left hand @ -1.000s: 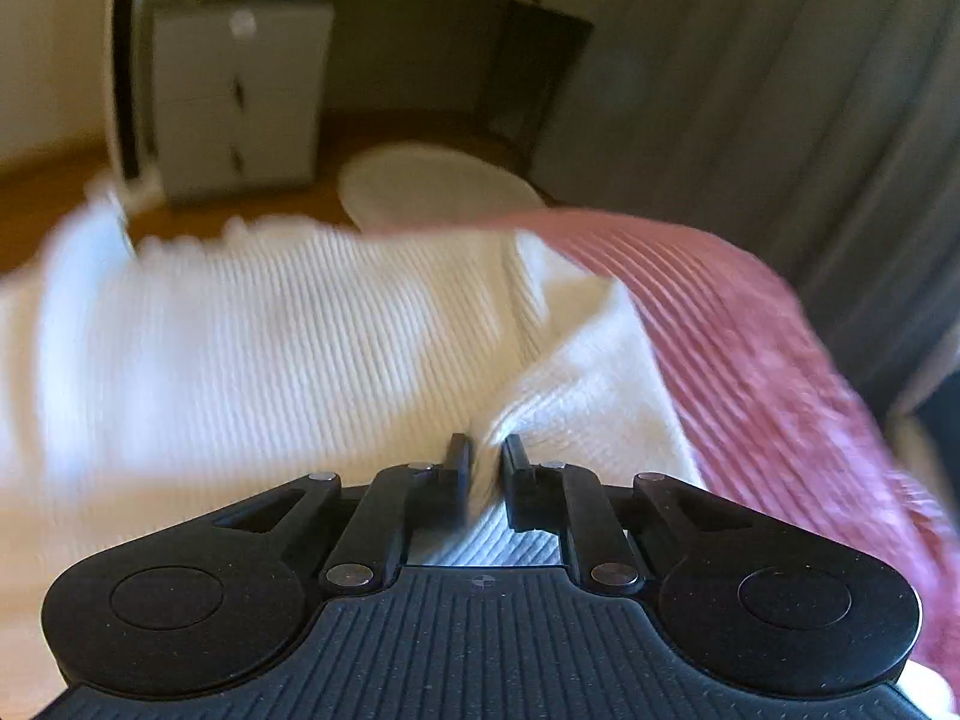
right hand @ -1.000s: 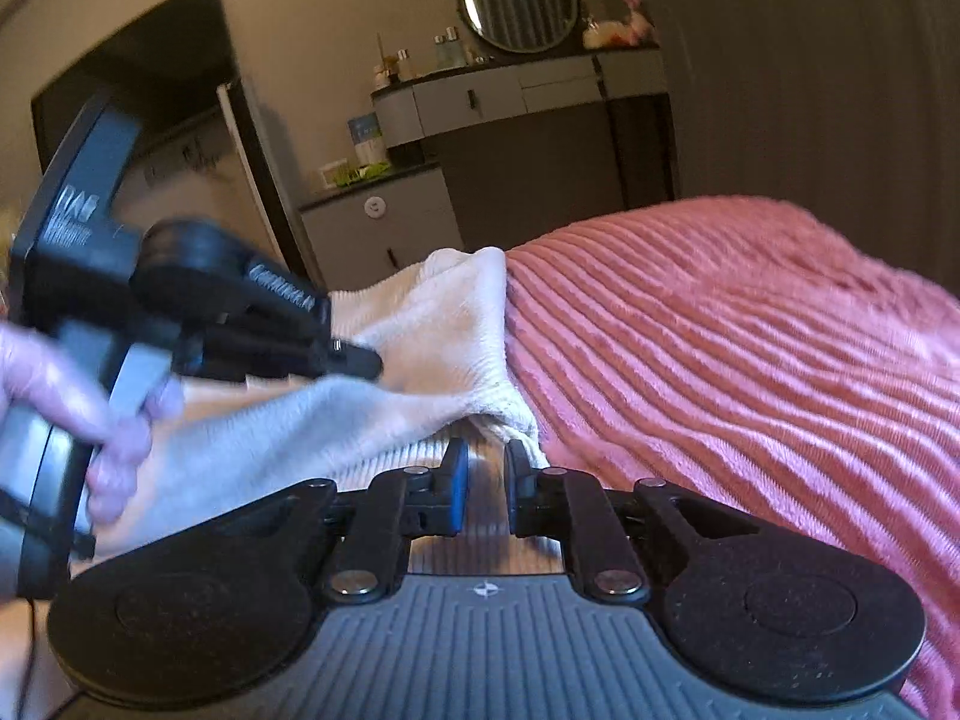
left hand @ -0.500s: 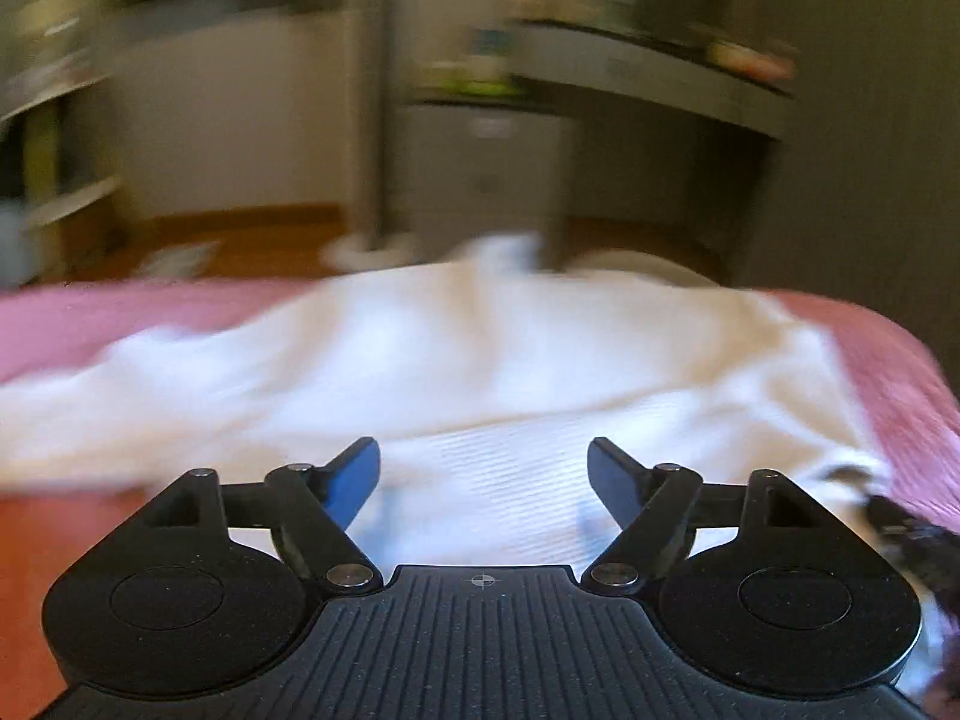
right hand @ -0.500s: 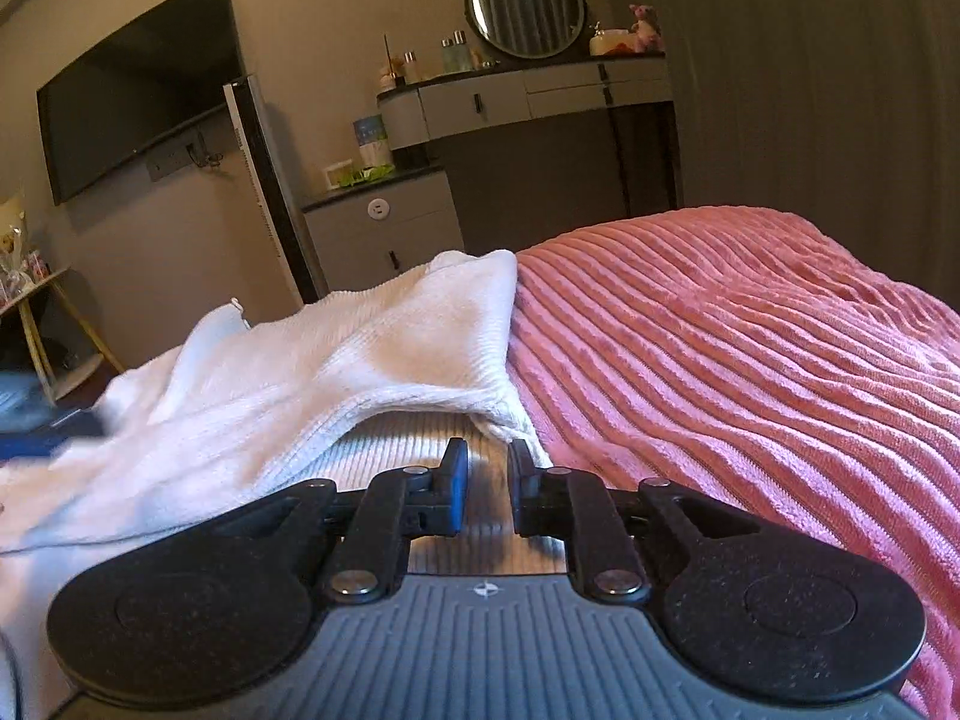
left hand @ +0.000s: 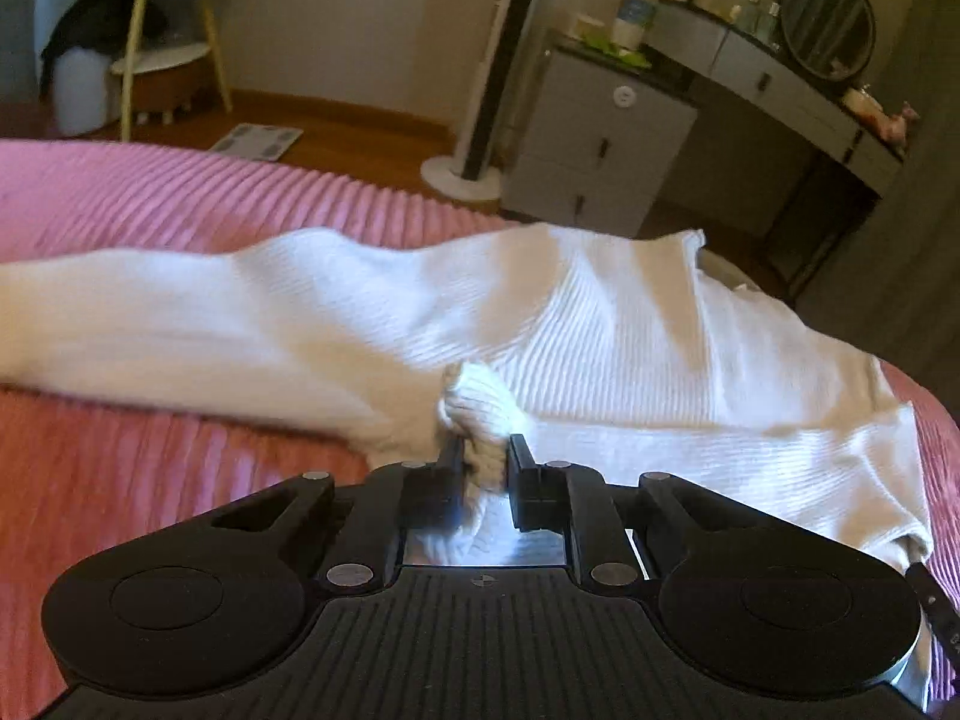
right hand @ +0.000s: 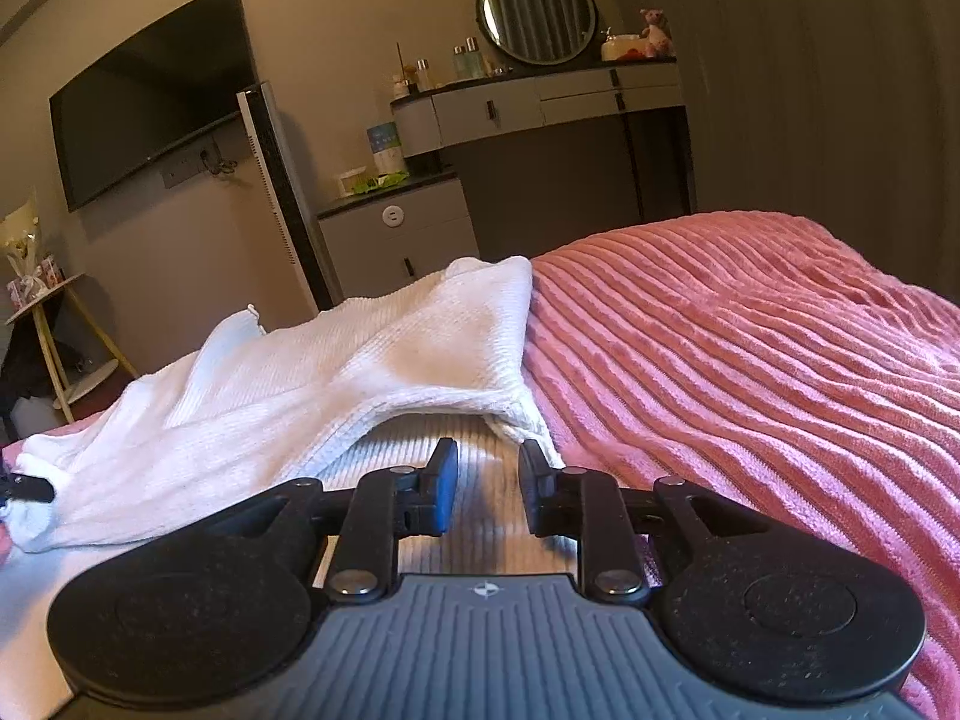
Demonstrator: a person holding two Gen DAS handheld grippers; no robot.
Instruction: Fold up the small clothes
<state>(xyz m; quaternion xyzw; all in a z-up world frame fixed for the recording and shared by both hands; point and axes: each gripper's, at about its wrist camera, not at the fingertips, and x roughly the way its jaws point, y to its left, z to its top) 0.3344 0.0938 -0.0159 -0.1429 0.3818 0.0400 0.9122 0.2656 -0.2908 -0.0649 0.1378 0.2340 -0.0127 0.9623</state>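
A white ribbed knit sweater (left hand: 600, 324) lies spread across the pink ribbed bedcover (left hand: 150, 468), one sleeve stretched out to the left. My left gripper (left hand: 485, 462) points down at it, its jaws closing, and a bunched cuff (left hand: 480, 402) is pinched between the pads. In the right wrist view the same sweater (right hand: 360, 372) has a folded-over layer raised like a tent. My right gripper (right hand: 487, 468) sits low at the sweater's edge with its jaws opening. A gap shows between the fingers, and the flat ribbed layer lies under them without being pinched.
The bedcover (right hand: 750, 360) stretches away to the right. Beyond the bed stand a grey drawer unit (right hand: 396, 234), a tall tower fan (right hand: 282, 192), a dressing table with a round mirror (right hand: 537, 12) and a wall television (right hand: 150, 90). A scale (left hand: 258, 141) lies on the wooden floor.
The left gripper let go of the sweater's edge, swung to the left, opened wide and closed on the cuff. The right gripper stayed put and its jaws parted off the fabric.
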